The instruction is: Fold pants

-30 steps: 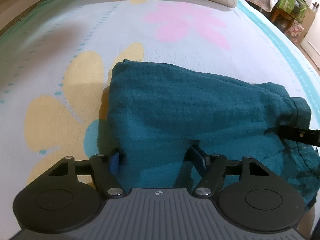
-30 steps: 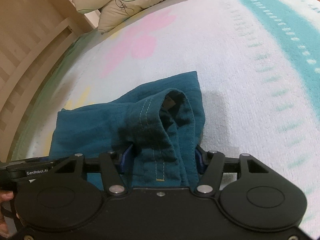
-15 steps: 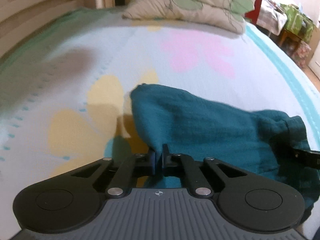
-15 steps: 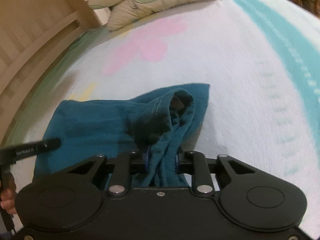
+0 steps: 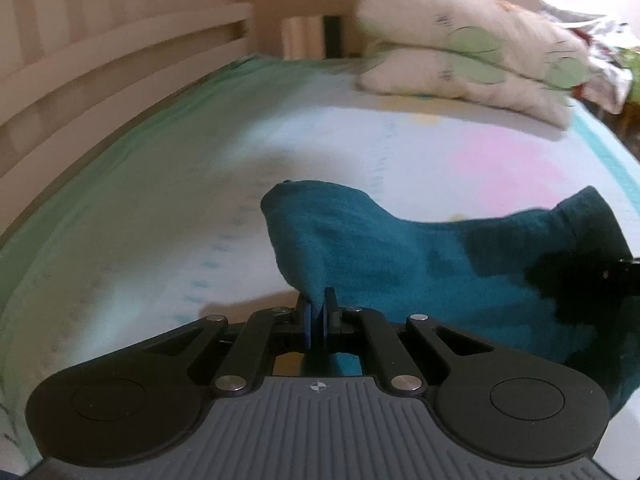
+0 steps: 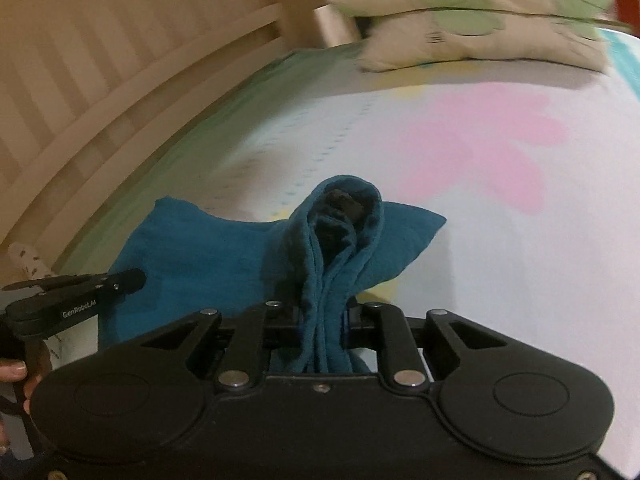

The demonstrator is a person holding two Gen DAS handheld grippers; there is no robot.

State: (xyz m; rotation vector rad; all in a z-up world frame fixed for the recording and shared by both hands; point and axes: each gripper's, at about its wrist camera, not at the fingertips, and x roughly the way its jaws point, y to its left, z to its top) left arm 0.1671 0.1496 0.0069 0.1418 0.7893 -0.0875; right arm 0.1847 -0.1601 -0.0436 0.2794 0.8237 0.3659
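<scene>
The teal pants (image 5: 380, 252) lie bunched on the flowered bed sheet (image 5: 200, 184), their near edge raised off the bed. My left gripper (image 5: 318, 300) is shut on a thin fold at the pants' left corner. In the right wrist view, my right gripper (image 6: 324, 312) pinches a thick bundle of the pants (image 6: 208, 248), the rolled waistband standing up between its pads while the jaws are still closing. The left gripper (image 6: 80, 292) shows there at the left edge, above the cloth. The dark shape over the cloth at the right edge of the left wrist view is too blurred to make out.
Two stacked pillows (image 5: 460, 68) lie at the head of the bed. A wooden slatted bed rail (image 5: 100, 72) runs along the left side. A pink flower print (image 6: 480, 140) marks the sheet beyond the pants. A person's fingers (image 6: 12, 372) hold the left gripper's handle.
Both grippers went from open around the cloth to shut on it. They then rose and swung toward the pillows and the bed rail, lifting the pants' near edge.
</scene>
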